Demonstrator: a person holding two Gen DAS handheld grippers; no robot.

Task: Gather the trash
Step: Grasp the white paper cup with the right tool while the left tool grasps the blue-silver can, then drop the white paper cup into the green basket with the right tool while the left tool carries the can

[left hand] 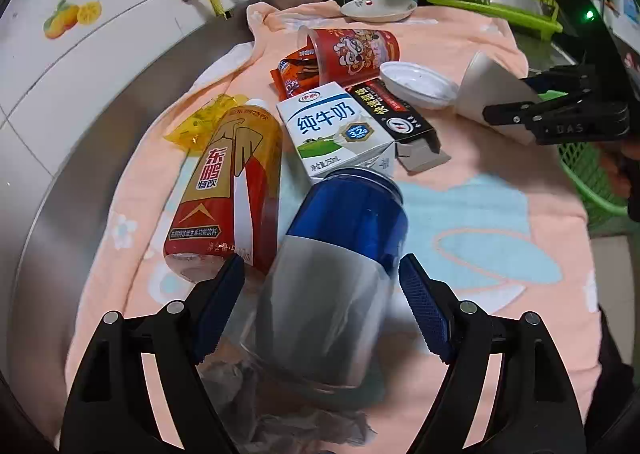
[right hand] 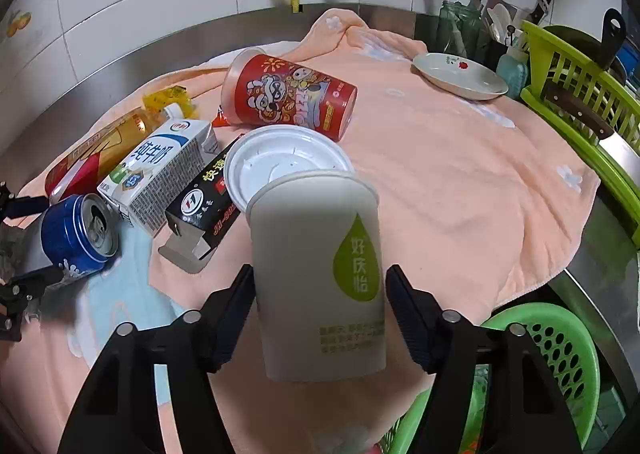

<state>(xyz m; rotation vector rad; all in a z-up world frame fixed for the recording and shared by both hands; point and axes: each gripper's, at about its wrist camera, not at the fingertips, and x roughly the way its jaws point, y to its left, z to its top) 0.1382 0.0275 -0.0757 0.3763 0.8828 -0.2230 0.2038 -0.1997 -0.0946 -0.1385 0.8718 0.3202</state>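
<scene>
Trash lies on a peach towel (left hand: 472, 54). My left gripper (left hand: 322, 290) is open around a blue and silver can (left hand: 340, 254) that lies on its side; the can also shows in the right wrist view (right hand: 76, 234). My right gripper (right hand: 320, 302) holds a white paper cup (right hand: 316, 266) with a green drop logo, its fingers against the cup's sides; the cup also shows in the left wrist view (left hand: 492, 94). Nearby lie a milk carton (left hand: 336, 130), a red and gold drink bottle (left hand: 232, 182), a red cup (left hand: 352, 50), a black box (left hand: 392, 114) and a white lid (left hand: 416, 84).
A green perforated basket (right hand: 560, 354) sits below the counter edge at the right. A lime dish rack (right hand: 580, 94) with a knife stands at the far right, a plate (right hand: 460, 78) beside it. Crumpled grey paper (left hand: 280, 414) lies under my left gripper. A tiled wall with taps is behind.
</scene>
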